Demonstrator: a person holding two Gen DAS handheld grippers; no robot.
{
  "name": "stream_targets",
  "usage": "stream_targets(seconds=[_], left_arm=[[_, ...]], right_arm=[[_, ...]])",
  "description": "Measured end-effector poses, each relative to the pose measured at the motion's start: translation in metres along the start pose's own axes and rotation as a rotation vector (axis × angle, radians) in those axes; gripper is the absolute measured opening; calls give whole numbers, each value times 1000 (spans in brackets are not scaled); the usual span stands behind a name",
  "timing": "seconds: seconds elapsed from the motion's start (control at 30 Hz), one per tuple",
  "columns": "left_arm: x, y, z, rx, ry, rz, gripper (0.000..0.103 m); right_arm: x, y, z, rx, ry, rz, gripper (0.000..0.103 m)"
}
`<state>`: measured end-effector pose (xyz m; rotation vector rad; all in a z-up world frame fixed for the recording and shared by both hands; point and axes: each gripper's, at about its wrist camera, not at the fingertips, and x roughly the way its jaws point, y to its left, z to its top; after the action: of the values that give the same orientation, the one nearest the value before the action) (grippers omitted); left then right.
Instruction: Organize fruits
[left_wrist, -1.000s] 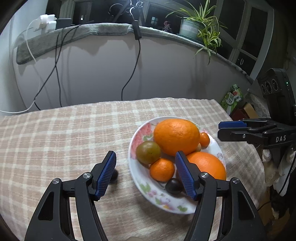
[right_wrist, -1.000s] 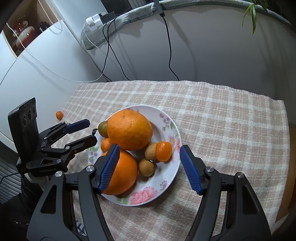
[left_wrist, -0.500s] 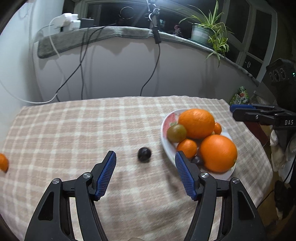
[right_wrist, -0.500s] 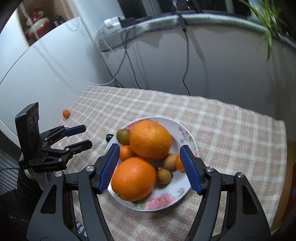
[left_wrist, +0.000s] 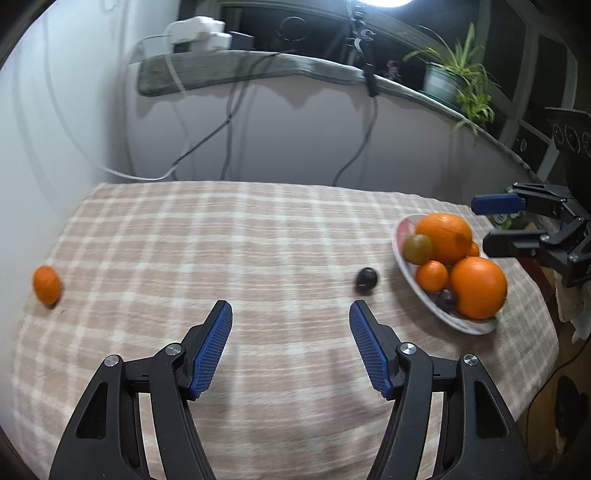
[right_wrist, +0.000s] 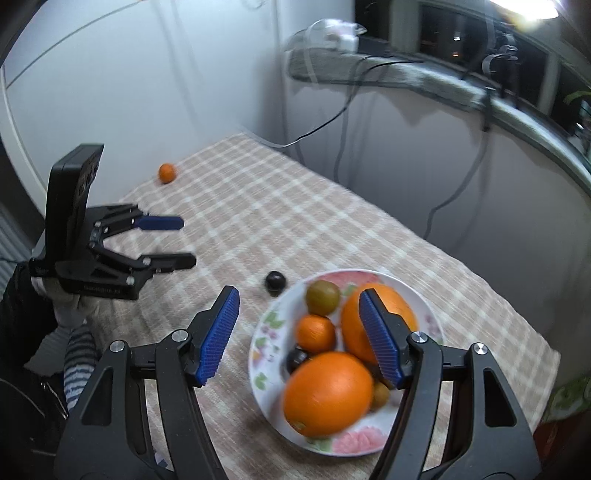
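A flowered white plate (left_wrist: 402, 258) (right_wrist: 260, 373) holds two large oranges (left_wrist: 478, 282) (right_wrist: 327, 393), a small orange (right_wrist: 316, 332), a green-brown fruit (left_wrist: 417, 248) (right_wrist: 322, 296) and small dark and brown fruits. A dark plum (left_wrist: 366, 278) (right_wrist: 275, 282) lies on the checked cloth just left of the plate. A small orange (left_wrist: 47, 284) (right_wrist: 167, 172) lies at the table's far left edge. My left gripper (left_wrist: 291, 325) (right_wrist: 186, 242) is open and empty, above the cloth near the plum. My right gripper (right_wrist: 299, 315) (left_wrist: 502, 223) is open and empty above the plate.
The checked tablecloth (left_wrist: 236, 240) covers a small table against a white wall. Cables (left_wrist: 225, 122) hang down the wall behind it. A potted plant (left_wrist: 454, 81) stands on the ledge above. The table's right edge lies just beyond the plate.
My left gripper has pulled back and swung left, away from the plate, so the plum and the far small orange come into view. My right gripper has turned left over the plate.
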<state>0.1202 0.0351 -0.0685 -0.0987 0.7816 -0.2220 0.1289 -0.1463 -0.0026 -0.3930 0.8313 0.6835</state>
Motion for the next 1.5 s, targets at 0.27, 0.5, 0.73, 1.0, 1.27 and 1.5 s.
stream_targets(seconds=[0.27,0.5,0.73,1.0,1.27,1.5], left_arm=[[-13,50,-6,-74,-18,77,66],[-21,89,-10,-129,-32,139,65],[-26,124,-14,-187,-44,199,61],[-27,165,-8,-243,-59,325,55],[-12,191,-1,-246,-40,409,52],[4,198,5,-236,-17,426,52]], right_arm=[[35,21,15,-86,96,43,70],[63,39,25,-148,176,63,65],[92,47,32,-184,266,51,51],[115,43,34,-208,336,8,51],[129,44,35,-239,382,3,51],[143,45,36,-271,422,-8,51]])
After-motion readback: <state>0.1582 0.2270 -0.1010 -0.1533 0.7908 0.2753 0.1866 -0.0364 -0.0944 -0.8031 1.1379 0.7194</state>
